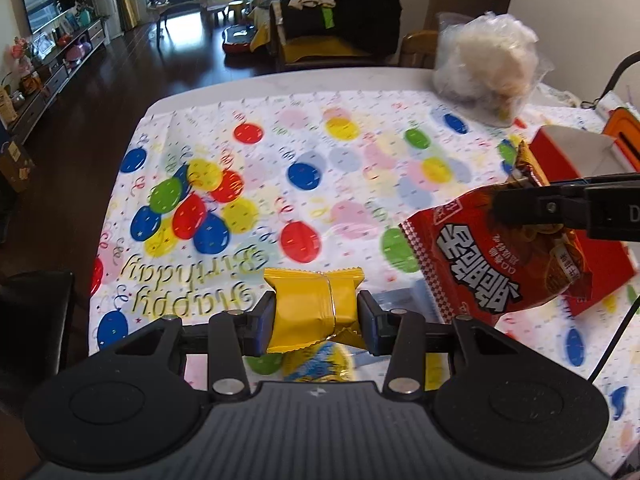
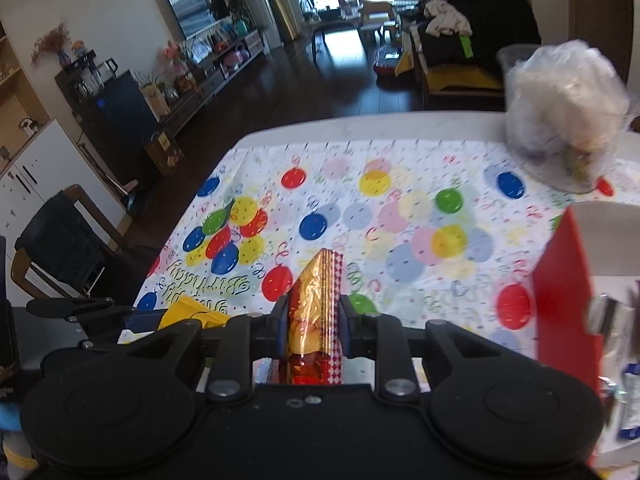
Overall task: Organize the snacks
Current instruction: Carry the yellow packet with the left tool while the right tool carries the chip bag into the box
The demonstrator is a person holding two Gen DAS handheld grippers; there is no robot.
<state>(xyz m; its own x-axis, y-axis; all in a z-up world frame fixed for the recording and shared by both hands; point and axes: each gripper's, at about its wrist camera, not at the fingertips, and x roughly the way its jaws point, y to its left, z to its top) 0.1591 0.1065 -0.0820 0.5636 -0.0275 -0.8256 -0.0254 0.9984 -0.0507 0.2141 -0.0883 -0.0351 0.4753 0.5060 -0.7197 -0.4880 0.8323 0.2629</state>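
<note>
My left gripper is shut on a yellow snack packet and holds it above the balloon tablecloth. My right gripper is shut on a red snack bag, seen edge-on. In the left wrist view that red snack bag hangs from the right gripper at the right, in front of a red box. In the right wrist view the red box is close at the right with its top open. The yellow packet and left gripper show at lower left.
A clear plastic bag of pale snacks stands at the far right of the table, also in the right wrist view. Several snack packets lie under the left gripper. A dark chair stands left of the table.
</note>
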